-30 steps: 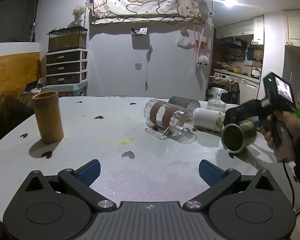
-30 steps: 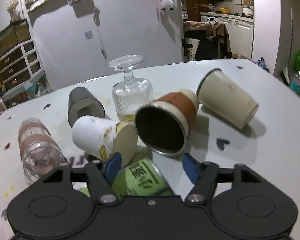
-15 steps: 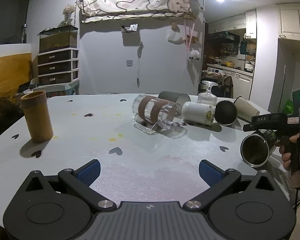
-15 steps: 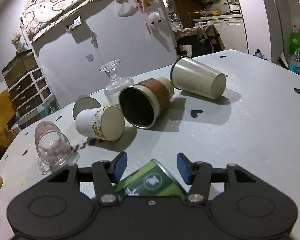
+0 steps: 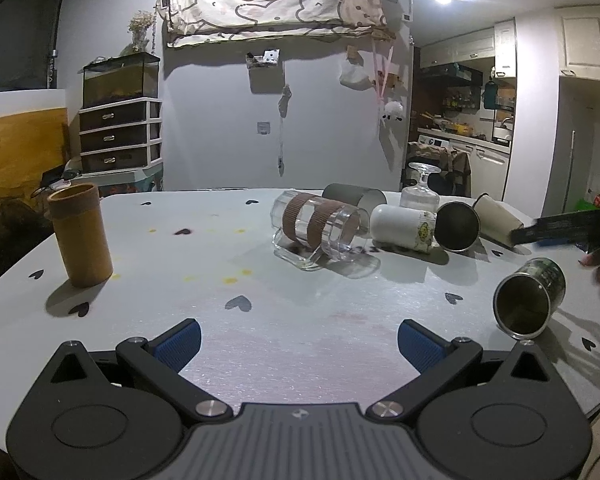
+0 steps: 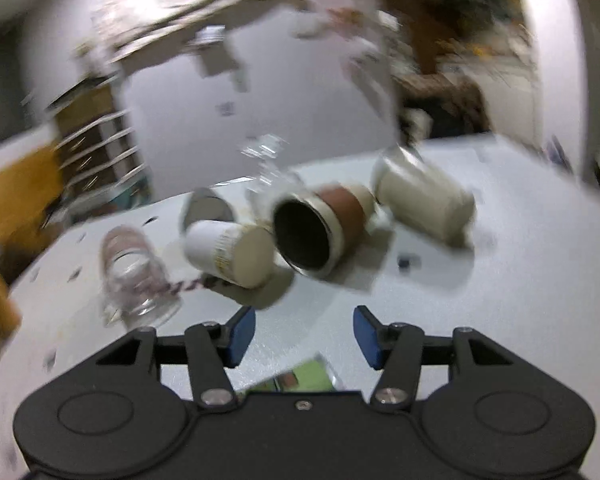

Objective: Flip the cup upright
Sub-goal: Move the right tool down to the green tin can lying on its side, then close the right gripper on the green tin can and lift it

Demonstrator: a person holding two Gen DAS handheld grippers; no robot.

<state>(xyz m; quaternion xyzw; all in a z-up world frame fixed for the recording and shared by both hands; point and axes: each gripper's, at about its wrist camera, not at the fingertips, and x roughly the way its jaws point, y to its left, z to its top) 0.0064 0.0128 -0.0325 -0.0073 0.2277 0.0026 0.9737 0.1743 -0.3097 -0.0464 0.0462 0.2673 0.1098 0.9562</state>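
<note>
Left wrist view: left hand-held gripper (image 5: 299, 340) low over the near edge of the counter (image 5: 284, 336), blue pads wide apart, nothing between them. Green metal cup (image 5: 529, 298) sits at right, near side of the counter, tilted with its open mouth facing near-left, not upright. Just beyond it, at the right frame edge, a dark blurred part of the right hand-held gripper (image 5: 560, 226) and a bit of the hand; they look apart from the cup.

Far centre cluster, all on their sides: clear glass with brown bands (image 5: 320, 229), white printed cup (image 5: 403, 227), dark metal cup (image 5: 458, 226) mouth toward the camera, cream paper cup (image 5: 498, 220), grey cup (image 5: 354, 197) behind. Stemmed glass (image 5: 419, 192) stands upside down. Bamboo tube cup (image 5: 80, 235) stands upright at left, well apart from the rest.

Right wrist view: heavy motion blur. Right hand-held gripper (image 6: 303, 334) pads apart, empty between them. Green cup (image 6: 300, 376) edge shows low, just behind the pads, close to the gripper body; contact cannot be told. Ahead lie the white printed cup (image 6: 230, 252), the brown-sleeved cup (image 6: 320, 228) and the cream cup (image 6: 424, 204).
</note>
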